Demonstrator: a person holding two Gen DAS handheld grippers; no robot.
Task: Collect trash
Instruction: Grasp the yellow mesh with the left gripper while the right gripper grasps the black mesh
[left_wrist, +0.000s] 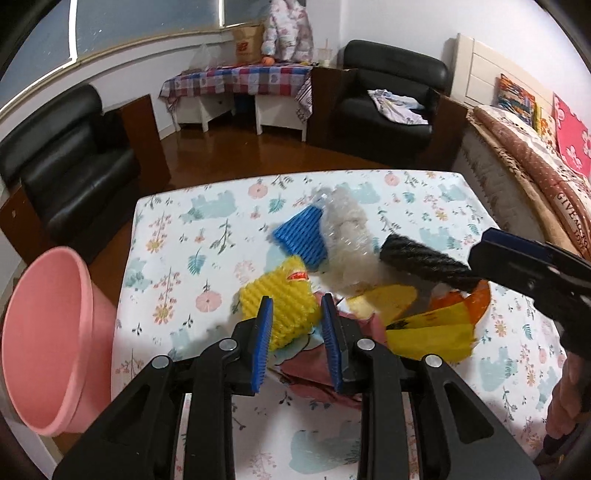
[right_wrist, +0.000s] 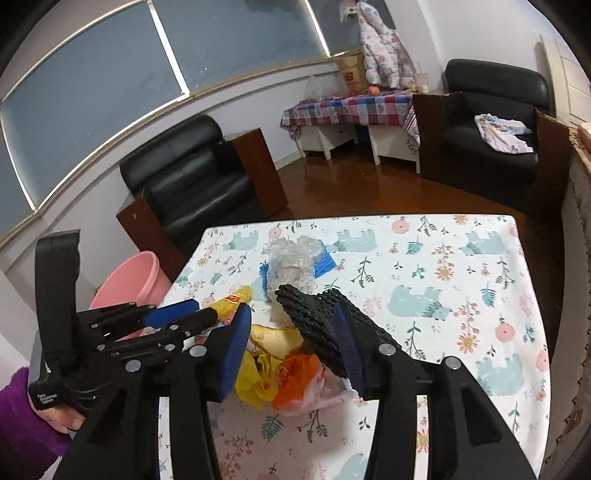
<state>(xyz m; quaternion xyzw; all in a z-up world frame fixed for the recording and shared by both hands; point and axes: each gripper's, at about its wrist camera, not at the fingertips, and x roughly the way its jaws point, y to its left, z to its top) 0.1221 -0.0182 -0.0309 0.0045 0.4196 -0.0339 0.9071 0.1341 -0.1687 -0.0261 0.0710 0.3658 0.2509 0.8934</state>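
black foam sleeve (right_wrist: 325, 321) | long axis slants up-left from right gripper (right_wrist: 291, 339) | jaws apart, one pad touching | left gripper (left_wrist: 295, 332) apart around yellow foam (left_wrist: 280, 306)

pink basin (left_wrist: 48, 343) cut off, clear plastic (left_wrist: 343, 236) blurred

Left claw (left_wrist: 297, 308) half open, tilted down; right claw (right_wrist: 291, 325) parted.

the ribbed yellow foam (left_wrist: 280, 295) and blue foam (left_wrist: 301, 236) looked matt, the crumpled clear plastic (left_wrist: 343, 236) glossy (the black netting (right_wrist: 317, 314) coarse), over a smooth printed tablecloth (right_wrist: 461, 288), beside the smooth pink plastic basin (left_wrist: 48, 332).
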